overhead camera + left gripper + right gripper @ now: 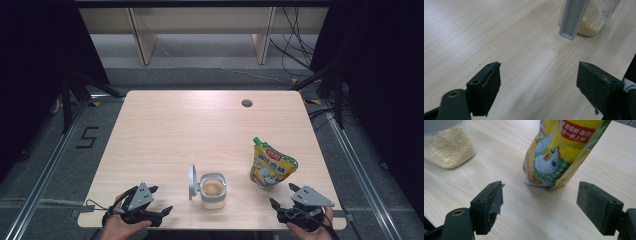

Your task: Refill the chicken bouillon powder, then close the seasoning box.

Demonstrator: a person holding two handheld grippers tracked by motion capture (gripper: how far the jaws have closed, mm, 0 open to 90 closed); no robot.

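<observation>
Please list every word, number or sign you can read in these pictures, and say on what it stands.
"5": black figure on the grey floor, left of the table.
Yellow pouch: characters in a red band, too blurred to read.
Left gripper: white tag at the right edge, print cut off, unreadable.

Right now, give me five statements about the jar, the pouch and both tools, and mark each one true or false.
1. The jar has its lid flipped open. True.
2. The pouch lies flat on the table. False: it stands upright.
3. The left tool grips the jar. False: it is open and holds nothing.
4. The right tool is open, near the pouch. True.
5. The jar is empty. False: it holds pale grains.
</observation>
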